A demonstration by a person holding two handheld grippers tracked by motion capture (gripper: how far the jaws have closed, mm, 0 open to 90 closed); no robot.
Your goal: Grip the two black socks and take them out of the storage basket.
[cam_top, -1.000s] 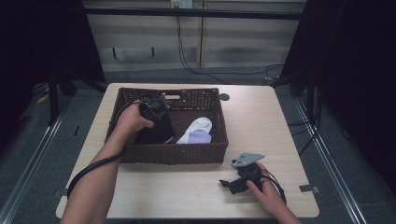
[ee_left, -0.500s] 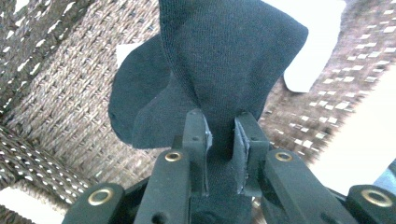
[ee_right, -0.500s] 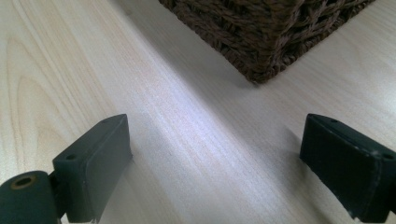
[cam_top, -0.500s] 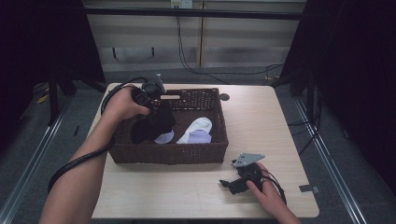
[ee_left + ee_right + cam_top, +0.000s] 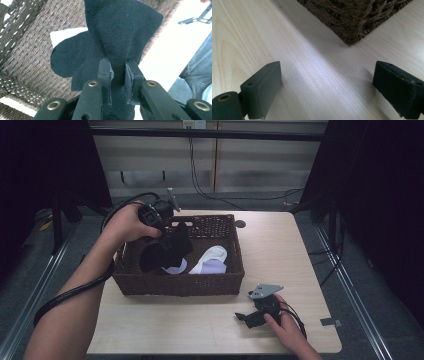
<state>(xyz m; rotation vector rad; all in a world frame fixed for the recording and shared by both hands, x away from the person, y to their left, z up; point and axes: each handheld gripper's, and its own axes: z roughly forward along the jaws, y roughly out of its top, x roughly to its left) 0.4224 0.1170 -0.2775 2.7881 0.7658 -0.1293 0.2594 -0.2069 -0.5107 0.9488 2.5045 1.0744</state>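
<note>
Two grippers: one in each of the person's hands, at a pale wooden table (image 5: 300,245).
Right gripper (image 5: 248,318): nearest, low on the table near its front edge, just off the front right corner of the basket.
Right hand (image 5: 286,329): wrapped around the back of that gripper, grey three-cornered plate (image 5: 265,290) on top.
Right jaws: spread wide with nothing between them; in the right gripper view bare wood grain lies between the two black pads (image 5: 263,86).
Basket corner (image 5: 352,22): dark woven wicker, ahead of the right jaws and apart from them.
Left forearm (image 5: 75,295): reaches in from the lower left, a black cable (image 5: 65,295) trailing beside it.
Wicker basket (image 5: 175,282): dark brown, rectangular, on the middle of the table.
White sock (image 5: 212,257): lying inside the basket toward its right side.
Pale lilac cloth (image 5: 215,266): beside the white sock, inside the basket; a second patch shows beneath the black sock.
Black sock (image 5: 167,249): lifted above the left part of the basket, hanging down over its inside.
Left gripper (image 5: 117,72): closed tight on the black sock, a fold of the dark knit pinched between the two jaws, the rest fanning out ahead.
Left hand (image 5: 127,222): raised over the basket's back left corner, holding that gripper.
Floor beyond: grey, with cables along the far wall.
</note>
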